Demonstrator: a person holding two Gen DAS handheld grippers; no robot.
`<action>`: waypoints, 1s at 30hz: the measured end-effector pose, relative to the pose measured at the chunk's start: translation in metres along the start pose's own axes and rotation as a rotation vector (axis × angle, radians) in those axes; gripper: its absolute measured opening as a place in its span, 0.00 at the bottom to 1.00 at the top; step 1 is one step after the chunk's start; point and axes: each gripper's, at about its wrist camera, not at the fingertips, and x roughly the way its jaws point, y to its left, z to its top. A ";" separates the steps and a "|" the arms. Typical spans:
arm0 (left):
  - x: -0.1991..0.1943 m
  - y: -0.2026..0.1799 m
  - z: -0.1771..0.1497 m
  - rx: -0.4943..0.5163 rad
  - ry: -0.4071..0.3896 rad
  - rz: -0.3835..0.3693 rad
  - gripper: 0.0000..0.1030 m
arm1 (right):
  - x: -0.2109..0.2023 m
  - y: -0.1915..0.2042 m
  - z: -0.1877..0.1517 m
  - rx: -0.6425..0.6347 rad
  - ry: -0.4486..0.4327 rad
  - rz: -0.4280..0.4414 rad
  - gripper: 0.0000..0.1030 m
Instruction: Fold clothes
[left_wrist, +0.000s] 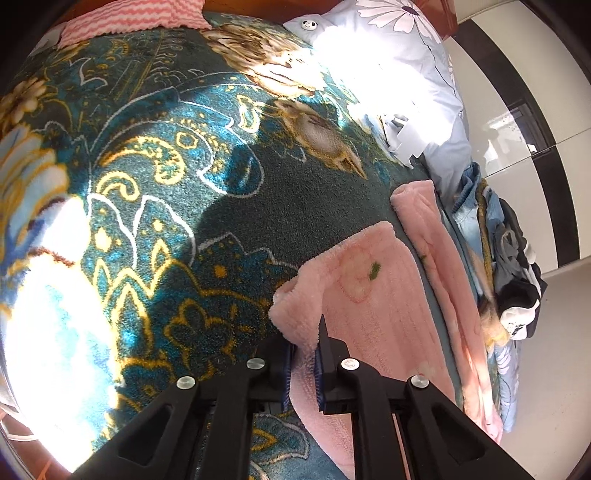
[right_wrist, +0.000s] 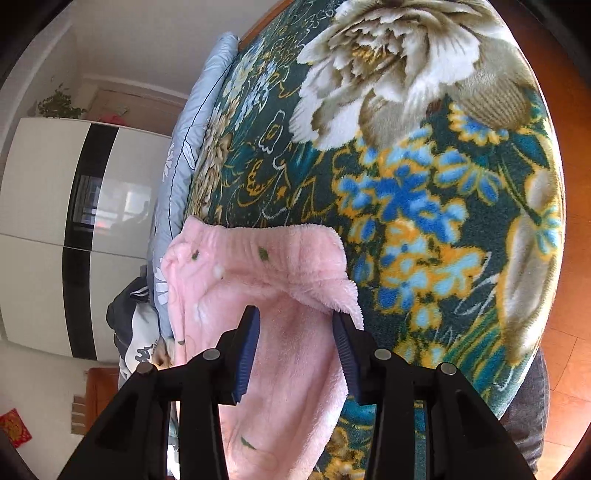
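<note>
While the left gripper (left_wrist: 306, 354) pinches the pink fleece garment (left_wrist: 369, 295) edge, the right gripper (right_wrist: 295, 350) stands spread above it.

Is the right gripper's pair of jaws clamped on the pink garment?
No: the right gripper has its jaws standing apart over the pink garment, with a clear gap between them and no pad pressing on the fleece.

Parted right tool (right_wrist: 295, 350) over pink fleece garment (right_wrist: 258, 280)
</note>
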 end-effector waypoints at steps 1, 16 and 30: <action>-0.002 0.000 0.000 0.001 -0.007 0.003 0.10 | -0.004 0.000 -0.001 -0.012 -0.010 0.002 0.41; -0.014 -0.004 -0.005 -0.025 -0.035 0.011 0.09 | -0.002 -0.004 0.001 -0.070 0.011 0.000 0.48; -0.021 0.014 0.005 -0.044 0.029 -0.019 0.22 | 0.002 0.014 0.005 -0.155 0.020 -0.173 0.09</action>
